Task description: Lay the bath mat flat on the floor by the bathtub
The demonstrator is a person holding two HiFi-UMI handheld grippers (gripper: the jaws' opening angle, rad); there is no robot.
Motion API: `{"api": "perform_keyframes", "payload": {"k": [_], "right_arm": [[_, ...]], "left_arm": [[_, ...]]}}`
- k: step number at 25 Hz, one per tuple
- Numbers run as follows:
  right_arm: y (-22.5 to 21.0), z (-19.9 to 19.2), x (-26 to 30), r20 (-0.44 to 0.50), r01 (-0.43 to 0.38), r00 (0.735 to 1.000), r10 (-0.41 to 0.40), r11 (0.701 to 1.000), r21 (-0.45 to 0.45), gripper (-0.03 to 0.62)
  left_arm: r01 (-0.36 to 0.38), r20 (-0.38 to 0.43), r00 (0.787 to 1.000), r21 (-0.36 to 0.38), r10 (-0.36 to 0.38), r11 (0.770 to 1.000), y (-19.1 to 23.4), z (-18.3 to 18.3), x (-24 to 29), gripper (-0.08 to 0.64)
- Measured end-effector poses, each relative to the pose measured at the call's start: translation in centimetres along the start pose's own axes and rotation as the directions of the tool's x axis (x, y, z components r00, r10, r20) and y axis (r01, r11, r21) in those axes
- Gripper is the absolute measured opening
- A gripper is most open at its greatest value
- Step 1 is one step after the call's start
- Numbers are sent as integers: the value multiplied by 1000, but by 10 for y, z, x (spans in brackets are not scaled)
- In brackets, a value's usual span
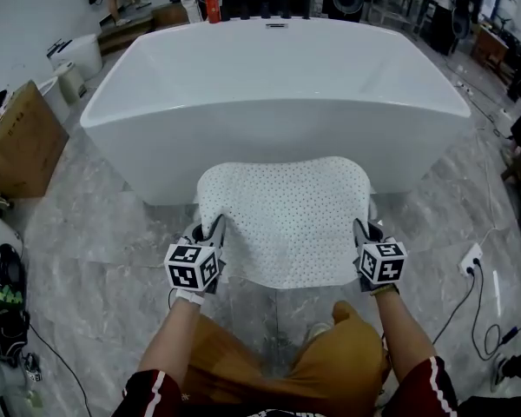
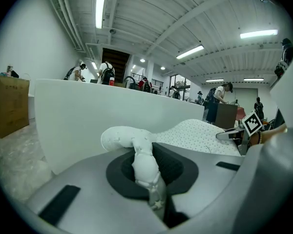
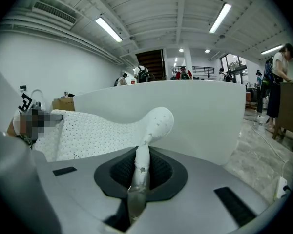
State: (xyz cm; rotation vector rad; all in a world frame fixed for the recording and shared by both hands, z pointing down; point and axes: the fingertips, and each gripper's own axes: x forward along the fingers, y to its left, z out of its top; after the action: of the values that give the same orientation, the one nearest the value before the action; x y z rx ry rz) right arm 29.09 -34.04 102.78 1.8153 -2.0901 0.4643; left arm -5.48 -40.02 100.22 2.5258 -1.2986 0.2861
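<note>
Two corners of the bath mat (image 1: pixel 286 220), just beside the bathtub (image 1: pixel 269 115), are clamped by the left gripper (image 1: pixel 215 230) and right gripper (image 1: pixel 362 231); a fold could be left by uneven release.

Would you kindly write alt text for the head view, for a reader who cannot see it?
A person holds a white dotted bath mat by its two near corners, one in the left tool and one in the right tool, spread out before a white bathtub standing on a grey floor.
</note>
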Motion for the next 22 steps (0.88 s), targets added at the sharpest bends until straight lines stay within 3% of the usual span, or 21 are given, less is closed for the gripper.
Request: {"api": "perform_keyframes", "payload": {"k": [9,16,22], "right_arm": [[-19,-38,28,-27,-23,999,26,996,90,48],[-34,-66,56,-78,-32,996,37,997,68,48],[-55,-94,85,-112,-19,993,31,994,104,48]], "left_arm": [[-4,-55,998,14,5,1000,3,-29,18,32],[-5,-112,994,28,9,1000,-6,-57,54,32],[-13,-184,983,60,24,998,-6,-86,84,32]]}}
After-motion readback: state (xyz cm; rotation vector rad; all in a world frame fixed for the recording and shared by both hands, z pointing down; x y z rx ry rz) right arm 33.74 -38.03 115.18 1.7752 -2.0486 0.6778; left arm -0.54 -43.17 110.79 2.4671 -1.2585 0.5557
